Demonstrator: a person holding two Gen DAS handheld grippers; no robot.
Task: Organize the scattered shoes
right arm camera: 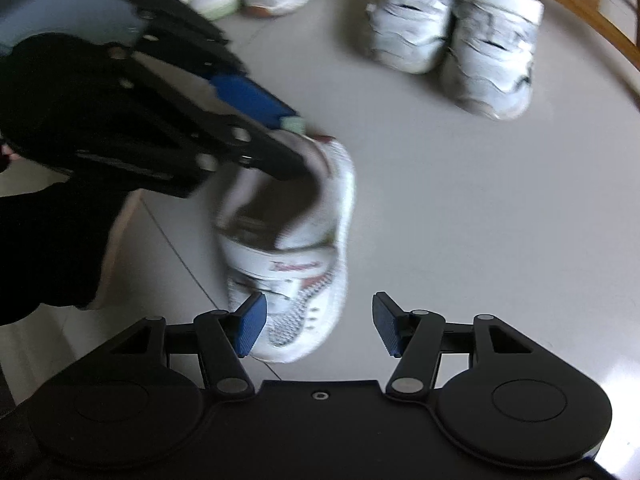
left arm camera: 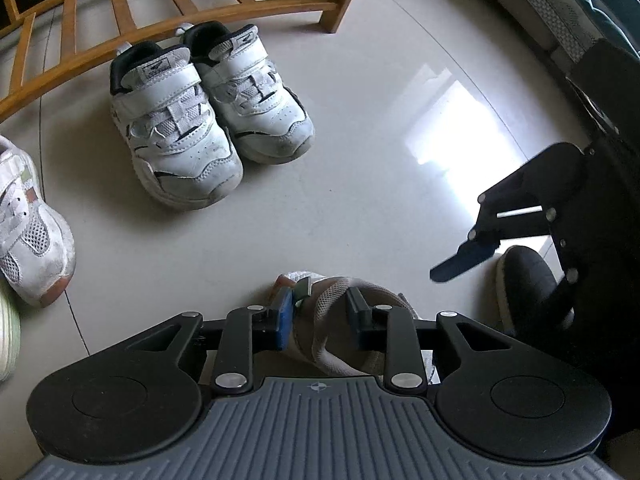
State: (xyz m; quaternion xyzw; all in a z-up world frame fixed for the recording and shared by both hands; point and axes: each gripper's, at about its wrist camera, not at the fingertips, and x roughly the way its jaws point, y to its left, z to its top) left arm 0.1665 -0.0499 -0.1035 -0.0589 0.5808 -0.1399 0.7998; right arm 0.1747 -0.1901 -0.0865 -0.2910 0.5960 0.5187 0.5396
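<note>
The left hand-held gripper (left arm camera: 320,316) points steeply down at the floor (left arm camera: 360,140) and is clamped on the heel collar of a white sneaker with red trim (right arm camera: 296,248), one blue pad outside the heel tab and the other finger inside the shoe's opening. The right hand-held gripper (right arm camera: 318,328) hangs over the toe end of that same sneaker with its jaws apart; the left pad (right arm camera: 252,328) sits just beside the toe's edge, and the right pad stands clear over bare tile, gripping nothing. Ahead of the left hand-held gripper, a pair of white strap sneakers with dark trim (left arm camera: 208,112) stands side by side, toes toward it, just before a wooden slatted rack (left arm camera: 120,8). Far left of it lies another white mesh sneaker (left arm camera: 28,224)
</note>
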